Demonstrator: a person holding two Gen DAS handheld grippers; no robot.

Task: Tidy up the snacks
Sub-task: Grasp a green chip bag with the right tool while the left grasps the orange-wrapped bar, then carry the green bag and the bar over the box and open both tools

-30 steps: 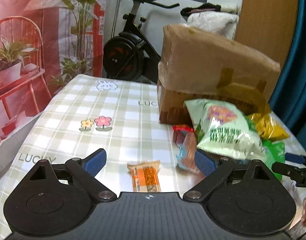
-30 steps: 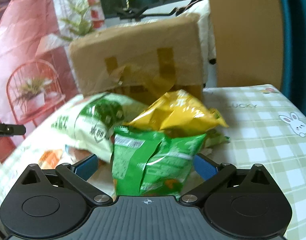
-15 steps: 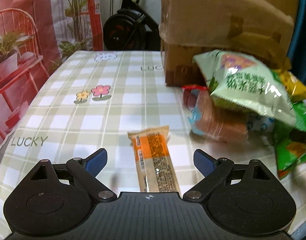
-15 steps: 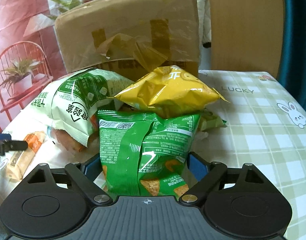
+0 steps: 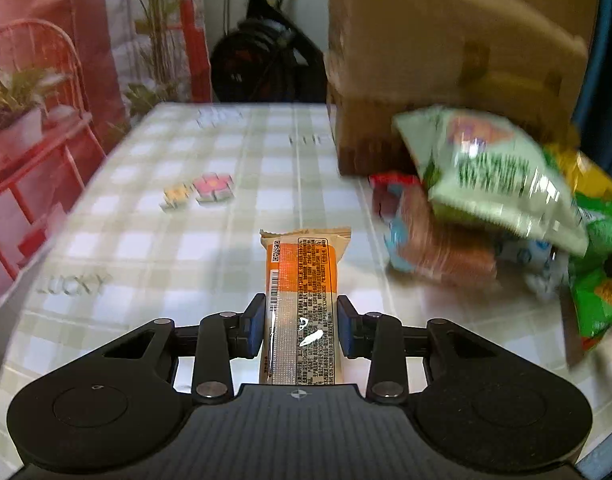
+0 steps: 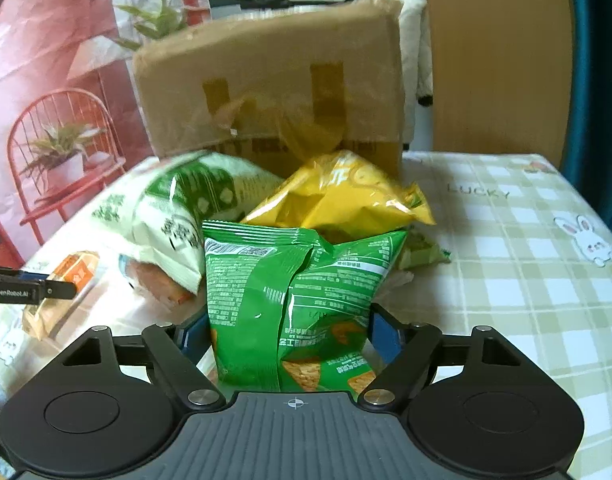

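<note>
My left gripper point(image 5: 300, 326) is shut on an orange snack bar point(image 5: 302, 280) that lies lengthwise on the checked tablecloth. My right gripper point(image 6: 290, 330) is shut on a green chip bag point(image 6: 294, 296), its blue pads pressing both sides. Behind the green bag lie a yellow bag point(image 6: 341, 196) and a pale green bag point(image 6: 186, 204), which rests on a packet of brown biscuits point(image 6: 158, 280). The bar point(image 6: 66, 280) and a left finger point(image 6: 30, 290) show at the left of the right wrist view. The pile also shows in the left wrist view, with the pale green bag point(image 5: 493, 176) on top.
A taped cardboard box point(image 6: 274, 96) stands behind the pile, at the back of the table point(image 6: 525, 240). An exercise bike point(image 5: 262, 64) stands beyond the far edge. A red printed backdrop point(image 5: 46, 80) is on the left, a teal curtain point(image 6: 597, 60) on the right.
My left gripper moved forward over the orange bar and closed on it. My right gripper closed in on the green chip bag.
</note>
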